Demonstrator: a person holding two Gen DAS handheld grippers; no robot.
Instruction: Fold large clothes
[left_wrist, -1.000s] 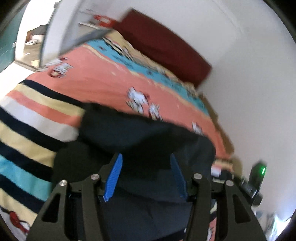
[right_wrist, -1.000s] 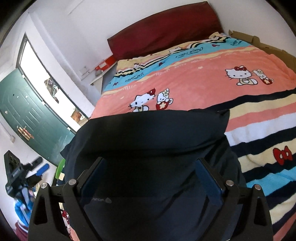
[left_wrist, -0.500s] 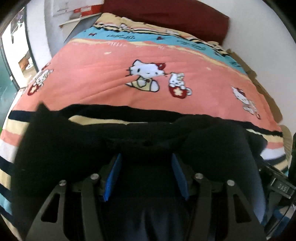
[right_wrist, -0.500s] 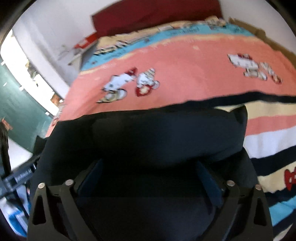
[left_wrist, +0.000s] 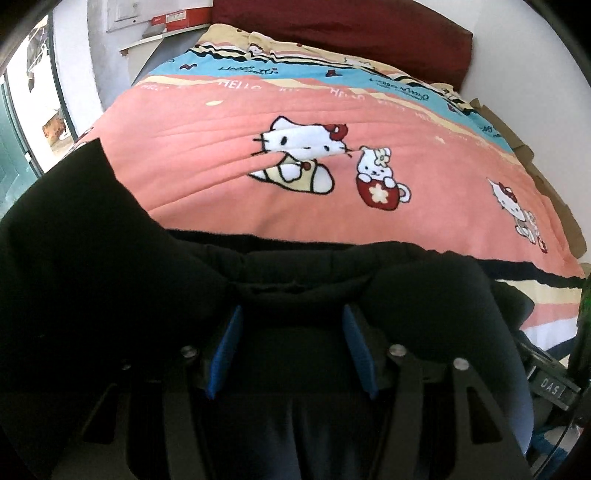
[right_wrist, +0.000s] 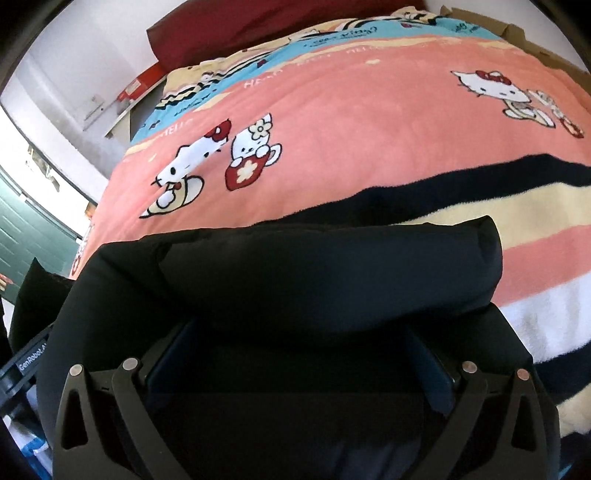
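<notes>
Left-wrist and right-wrist views: dark garment laid down at the bed's near edge

Left wrist view: the left gripper (left_wrist: 291, 347) points down at a black garment (left_wrist: 110, 280) bunched along the near edge of the bed, on a cartoon-cat blanket (left_wrist: 229, 147). Dark cloth fills the gap between the blue fingers (left_wrist: 223, 350), which stand partly apart; whether they pinch the fabric or merely straddle it cannot be told. A dark red headboard (left_wrist: 332, 33) closes the far edge.

Right wrist view: the right gripper (right_wrist: 299, 354) has its jaws spread wide, having just been opening, with the black garment (right_wrist: 332, 266) lying loosely between them and apparently let go. A thick rolled fold runs across the blanket (right_wrist: 351, 129) near the bed's near right corner, ending in a rounded bulge.

By the look of it, at least one fold is made and set down. The bundle remains puffy and uneven, so flattening and further folds seem left.
</notes>
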